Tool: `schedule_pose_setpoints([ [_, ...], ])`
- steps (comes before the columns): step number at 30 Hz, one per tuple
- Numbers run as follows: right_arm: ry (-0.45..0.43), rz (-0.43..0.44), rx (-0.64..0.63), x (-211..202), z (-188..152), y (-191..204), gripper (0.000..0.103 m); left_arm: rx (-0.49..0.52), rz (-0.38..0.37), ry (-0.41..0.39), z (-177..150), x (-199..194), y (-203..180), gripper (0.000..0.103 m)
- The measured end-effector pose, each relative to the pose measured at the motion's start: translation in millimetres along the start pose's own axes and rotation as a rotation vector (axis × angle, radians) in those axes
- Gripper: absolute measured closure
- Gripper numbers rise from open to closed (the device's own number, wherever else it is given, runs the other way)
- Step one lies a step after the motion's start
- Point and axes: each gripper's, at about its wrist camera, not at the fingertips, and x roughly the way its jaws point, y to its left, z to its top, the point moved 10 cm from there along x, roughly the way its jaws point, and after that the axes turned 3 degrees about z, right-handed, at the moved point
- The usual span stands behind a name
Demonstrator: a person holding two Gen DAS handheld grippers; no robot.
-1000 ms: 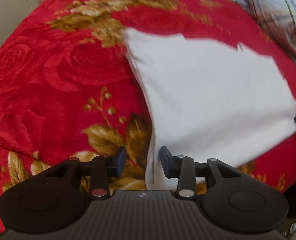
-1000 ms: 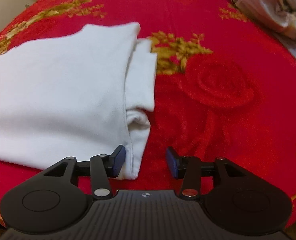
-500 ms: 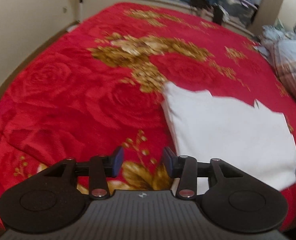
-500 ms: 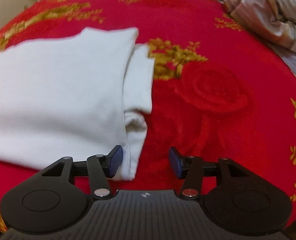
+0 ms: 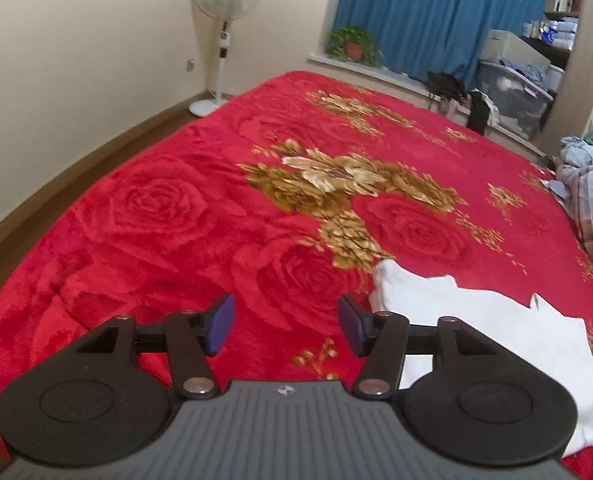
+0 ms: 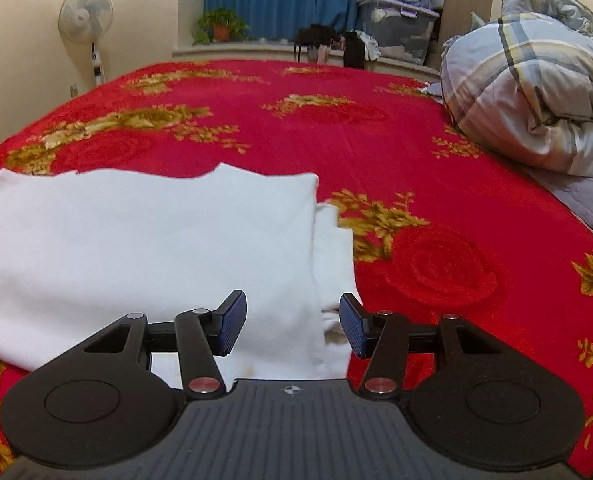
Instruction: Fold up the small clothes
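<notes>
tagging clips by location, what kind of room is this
A bedroom, most likely: a wide bed under a red floral blanket, a bunched plaid quilt at its far side, and a standing fan by the wall.

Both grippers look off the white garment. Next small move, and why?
Probably lift both clear. The white garment lies folded flat on the red blanket. The left gripper is opening over bare blanket; the right gripper is open, its fingers gripping no cloth.

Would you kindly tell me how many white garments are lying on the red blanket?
1: a folded white garment lies on the red blanket near its front edge; more may lie outside both views.
</notes>
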Motion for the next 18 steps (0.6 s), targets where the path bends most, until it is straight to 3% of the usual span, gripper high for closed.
schedule_pose_setpoints([
  [6, 0.012, 0.04, 0.043, 6.6, -0.2, 8.2, 0.049, 0.02, 0.052, -0.051, 4.4, -6.6, 5.3, 0.028],
  [18, 0.01, 0.074, 0.023, 9.4, -1.6, 26.7, 0.049, -0.06, 0.05, -0.011, 4.7, -2.6, 24.0, 0.028],
])
